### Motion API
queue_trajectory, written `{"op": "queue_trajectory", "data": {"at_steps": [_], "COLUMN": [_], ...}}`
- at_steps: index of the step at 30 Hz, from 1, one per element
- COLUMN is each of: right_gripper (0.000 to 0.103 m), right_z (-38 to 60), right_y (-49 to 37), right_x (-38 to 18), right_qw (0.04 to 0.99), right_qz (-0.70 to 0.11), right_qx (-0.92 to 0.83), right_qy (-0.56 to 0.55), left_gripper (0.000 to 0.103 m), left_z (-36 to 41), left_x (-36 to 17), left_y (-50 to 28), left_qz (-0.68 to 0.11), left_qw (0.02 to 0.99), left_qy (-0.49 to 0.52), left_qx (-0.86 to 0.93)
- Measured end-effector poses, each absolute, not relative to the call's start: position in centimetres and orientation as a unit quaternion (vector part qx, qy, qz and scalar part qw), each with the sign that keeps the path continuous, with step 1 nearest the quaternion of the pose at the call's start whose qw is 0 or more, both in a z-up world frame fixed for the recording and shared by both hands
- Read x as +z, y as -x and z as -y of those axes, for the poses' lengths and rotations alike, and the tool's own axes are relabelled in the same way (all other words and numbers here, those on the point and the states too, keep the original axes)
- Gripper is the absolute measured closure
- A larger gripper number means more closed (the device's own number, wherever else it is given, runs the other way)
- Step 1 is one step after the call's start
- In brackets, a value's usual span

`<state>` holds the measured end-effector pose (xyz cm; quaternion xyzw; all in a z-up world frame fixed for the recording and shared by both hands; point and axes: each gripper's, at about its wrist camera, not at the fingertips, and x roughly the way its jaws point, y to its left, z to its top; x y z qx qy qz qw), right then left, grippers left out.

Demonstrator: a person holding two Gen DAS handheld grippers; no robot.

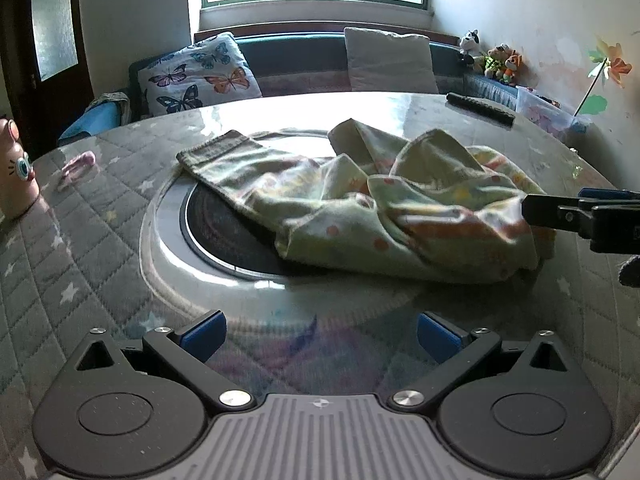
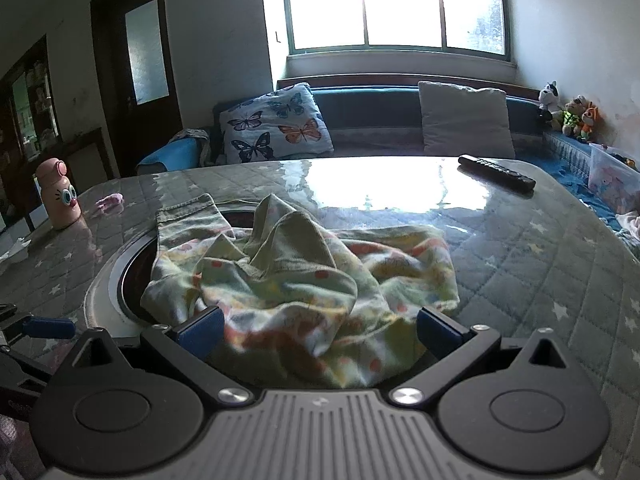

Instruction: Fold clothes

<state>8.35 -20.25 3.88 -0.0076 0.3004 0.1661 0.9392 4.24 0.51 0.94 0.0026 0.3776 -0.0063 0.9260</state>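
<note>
Straddling crumpled garment [image 2: 296, 280], right gripper [image 2: 320, 330] wide open; left gripper [image 1: 322, 332] open, empty.

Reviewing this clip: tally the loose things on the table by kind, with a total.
Garments: 1, the crumpled patterned garment
Remote controls: 1, the black remote
Bottles: 1, the pink bottle
Small pink items: 1, the pink scrap, too blurred to identify
Total: 4
</note>
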Motion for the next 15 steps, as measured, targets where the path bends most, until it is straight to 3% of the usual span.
{"op": "queue_trajectory", "data": {"at_steps": [9, 15], "right_gripper": [0.005, 0.009], "right_z": [21.1, 21.9], "right_y": [-11.4, -14.5], "right_x": [4.1, 3.7], "right_qw": [0.940, 0.940], "right_qz": [-0.306, -0.319], "right_qx": [0.153, 0.121], "right_qy": [0.011, 0.018], "left_gripper": [0.001, 0.008], "left_z": [-0.5, -1.0], "left_x": [2.1, 2.8], "left_y": [-6.7, -9.1], "left_qz": [-0.365, -0.358], "left_qw": [0.931, 0.934], "left_qy": [-0.012, -0.014], "left_qx": [-0.004, 0.009]}}
